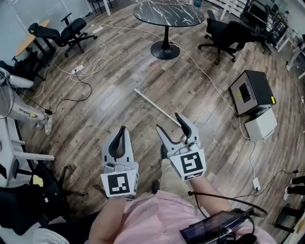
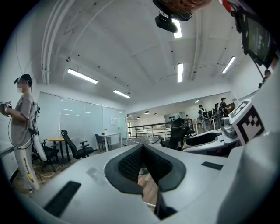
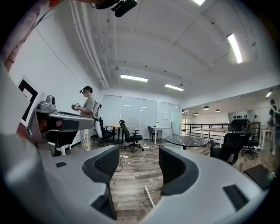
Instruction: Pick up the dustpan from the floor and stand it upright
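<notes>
Dustpan's long white handle lying on the grey-brown wood-plank floor.
My left claw is closed on nothing; my right claw stands open and empty, both above the floor.

Two grey two-jaw grippers: left gripper, right gripper. One thin white rod. One round black marble-topped table. Two black swivel chairs clearly seen. One black box-shaped machine. One white box.

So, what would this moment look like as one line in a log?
left gripper: fingers together, empty | right gripper: fingers apart, empty | white pole: flat on wood floor, ahead of right gripper, untouched
</notes>
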### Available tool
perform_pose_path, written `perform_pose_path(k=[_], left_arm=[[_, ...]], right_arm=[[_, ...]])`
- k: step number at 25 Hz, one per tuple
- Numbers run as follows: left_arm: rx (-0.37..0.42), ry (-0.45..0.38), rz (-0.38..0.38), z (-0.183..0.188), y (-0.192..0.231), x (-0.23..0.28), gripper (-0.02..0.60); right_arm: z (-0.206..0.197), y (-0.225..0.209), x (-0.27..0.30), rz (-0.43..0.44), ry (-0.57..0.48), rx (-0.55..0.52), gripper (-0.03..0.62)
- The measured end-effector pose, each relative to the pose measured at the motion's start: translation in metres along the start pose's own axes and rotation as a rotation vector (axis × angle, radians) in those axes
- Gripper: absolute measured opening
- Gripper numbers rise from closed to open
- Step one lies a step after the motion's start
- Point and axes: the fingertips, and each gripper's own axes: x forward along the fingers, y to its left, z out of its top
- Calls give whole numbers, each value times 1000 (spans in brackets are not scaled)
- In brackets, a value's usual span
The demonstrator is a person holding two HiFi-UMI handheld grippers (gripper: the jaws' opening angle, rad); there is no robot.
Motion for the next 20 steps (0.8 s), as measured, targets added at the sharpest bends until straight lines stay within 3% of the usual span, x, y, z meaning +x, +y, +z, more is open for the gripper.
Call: perform_pose_path(k=[8, 20], left_arm=[[-17, 52, 30, -8, 16, 98, 14], [12, 18, 100, 10, 43, 228, 14]], right_arm=[[-7, -62, 86, 33, 20, 9, 278], [19, -137, 209, 126, 4, -26, 275]])
